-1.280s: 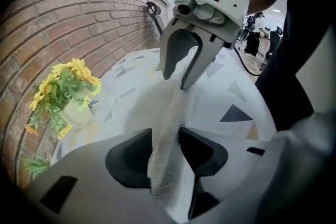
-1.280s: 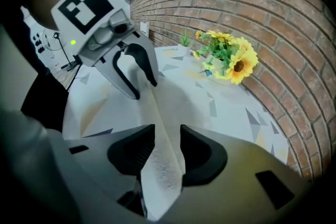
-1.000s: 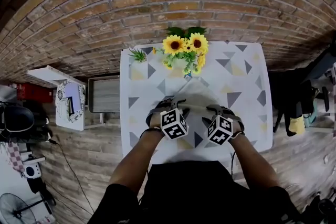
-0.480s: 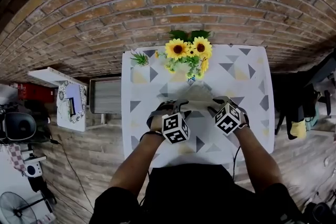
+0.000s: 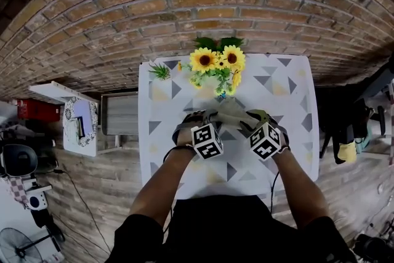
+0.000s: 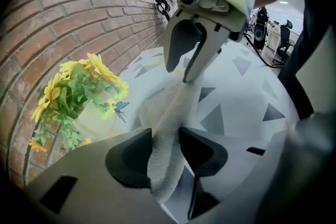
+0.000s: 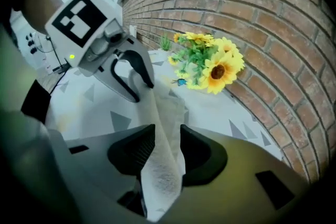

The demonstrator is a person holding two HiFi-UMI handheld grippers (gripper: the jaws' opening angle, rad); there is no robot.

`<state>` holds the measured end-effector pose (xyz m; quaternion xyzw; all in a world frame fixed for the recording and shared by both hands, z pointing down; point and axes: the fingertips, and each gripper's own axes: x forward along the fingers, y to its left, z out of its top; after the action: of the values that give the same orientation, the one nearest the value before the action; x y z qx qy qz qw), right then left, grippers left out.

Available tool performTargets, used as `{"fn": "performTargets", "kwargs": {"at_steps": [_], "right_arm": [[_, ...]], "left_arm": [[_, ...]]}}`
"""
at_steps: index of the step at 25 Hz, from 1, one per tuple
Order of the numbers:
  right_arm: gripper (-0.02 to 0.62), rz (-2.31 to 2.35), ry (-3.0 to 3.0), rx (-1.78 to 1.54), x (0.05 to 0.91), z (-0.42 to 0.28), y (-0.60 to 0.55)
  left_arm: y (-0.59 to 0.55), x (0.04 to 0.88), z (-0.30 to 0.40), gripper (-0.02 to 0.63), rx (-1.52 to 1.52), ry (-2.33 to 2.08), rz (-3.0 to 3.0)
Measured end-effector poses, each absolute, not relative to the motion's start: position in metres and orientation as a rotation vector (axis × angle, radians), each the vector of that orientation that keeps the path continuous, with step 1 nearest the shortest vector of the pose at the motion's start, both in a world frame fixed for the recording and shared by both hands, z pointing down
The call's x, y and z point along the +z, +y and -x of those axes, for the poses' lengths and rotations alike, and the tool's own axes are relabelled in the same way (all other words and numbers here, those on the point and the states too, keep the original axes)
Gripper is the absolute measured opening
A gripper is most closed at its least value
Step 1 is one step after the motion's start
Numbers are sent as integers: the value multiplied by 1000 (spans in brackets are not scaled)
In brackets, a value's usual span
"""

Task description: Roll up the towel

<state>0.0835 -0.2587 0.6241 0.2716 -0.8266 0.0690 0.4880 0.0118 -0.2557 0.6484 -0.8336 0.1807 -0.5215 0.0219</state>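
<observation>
Grey terry towel (image 5: 232,114) sits on the patterned table (image 5: 289,92), with one edge pulled taut between the two grippers. The left gripper (image 6: 165,136) is clamped on one end. The right gripper (image 7: 167,132), whose jaws have just been closing, pinches the other end. Sunflowers (image 5: 215,61) stand just beyond the towel, before a brick wall (image 5: 184,3).
</observation>
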Motion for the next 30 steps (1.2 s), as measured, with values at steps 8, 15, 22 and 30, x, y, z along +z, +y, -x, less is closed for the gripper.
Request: {"fn": "performTargets", "kwargs": {"at_steps": [8, 15, 22, 30], "right_arm": [[203, -504, -1973, 152, 640, -71, -233], [239, -414, -1921, 150, 649, -75, -200], [155, -386, -1913, 115, 658, -73, -157], [110, -262, -1927, 140, 655, -62, -94]], "left_arm": [[-246, 654, -11, 130, -1684, 454, 2641], [-223, 651, -4, 75, -1712, 404, 2644], [-171, 648, 6, 74, -1726, 333, 2697], [-106, 647, 17, 74, -1771, 223, 2704]]}}
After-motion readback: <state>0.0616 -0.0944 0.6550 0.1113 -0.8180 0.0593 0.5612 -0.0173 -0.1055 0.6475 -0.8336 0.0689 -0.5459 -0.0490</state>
